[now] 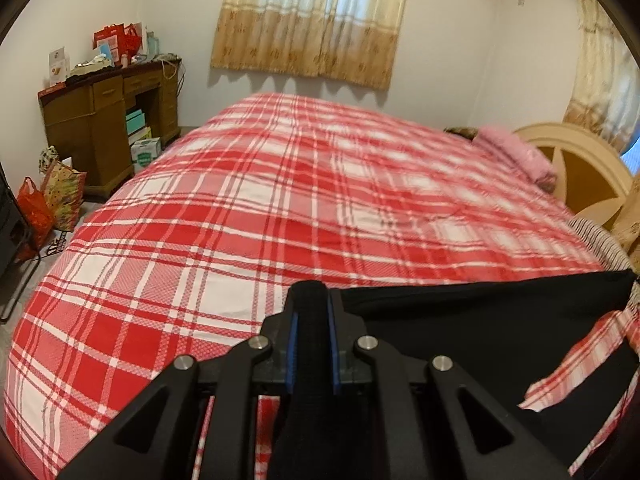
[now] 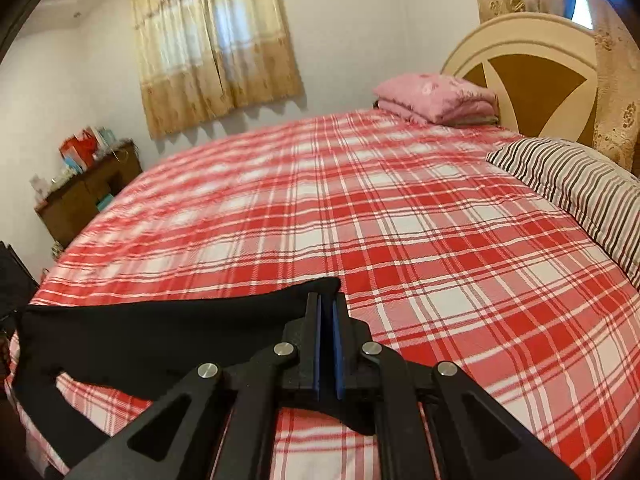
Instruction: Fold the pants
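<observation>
Two corners of the black pants [image 1: 480,320] are in our grip above the red plaid bed [image 1: 240,200]. Our left gripper [image 1: 313,300] pinches a bunched fold between its blue pads, and our right gripper [image 2: 328,308] clamps the opposite corner. Between them the cloth hangs stretched, sagging toward the bedspread. A striped pillow [image 2: 580,184] lies near the headboard [image 2: 532,64].

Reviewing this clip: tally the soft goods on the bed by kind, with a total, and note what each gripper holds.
Black pants: 1, stretched between left gripper and right gripper, both shut on it
Folded pink blanket: 1
Striped pillow: 1
Plaid bedspread: 1
Total: 4
</observation>
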The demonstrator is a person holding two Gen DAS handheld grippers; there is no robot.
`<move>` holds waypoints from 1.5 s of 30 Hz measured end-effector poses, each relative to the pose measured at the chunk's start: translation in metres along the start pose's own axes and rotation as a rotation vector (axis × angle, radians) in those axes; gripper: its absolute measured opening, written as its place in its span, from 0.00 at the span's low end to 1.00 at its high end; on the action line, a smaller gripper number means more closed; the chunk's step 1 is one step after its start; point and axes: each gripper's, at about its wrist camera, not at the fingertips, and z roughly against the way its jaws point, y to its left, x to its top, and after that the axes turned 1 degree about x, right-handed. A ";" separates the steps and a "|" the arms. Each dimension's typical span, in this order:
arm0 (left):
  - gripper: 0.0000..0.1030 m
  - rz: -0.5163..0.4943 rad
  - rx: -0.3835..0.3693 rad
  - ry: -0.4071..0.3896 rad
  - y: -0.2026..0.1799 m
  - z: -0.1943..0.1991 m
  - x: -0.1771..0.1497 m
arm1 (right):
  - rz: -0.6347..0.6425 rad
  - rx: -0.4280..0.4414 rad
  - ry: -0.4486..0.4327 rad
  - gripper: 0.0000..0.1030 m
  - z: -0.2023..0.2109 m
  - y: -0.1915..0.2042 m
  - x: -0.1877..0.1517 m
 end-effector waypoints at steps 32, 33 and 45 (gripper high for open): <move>0.13 -0.031 -0.115 -0.040 0.032 0.071 -0.104 | -0.117 -0.010 0.040 0.08 0.091 -0.041 -0.128; 0.13 -0.027 -0.117 -0.044 0.032 0.071 -0.104 | -0.087 -0.018 0.046 0.35 0.090 -0.028 -0.128; 0.13 -0.030 -0.131 -0.065 0.032 0.074 -0.109 | -0.307 -0.068 0.178 0.54 0.102 -0.040 -0.153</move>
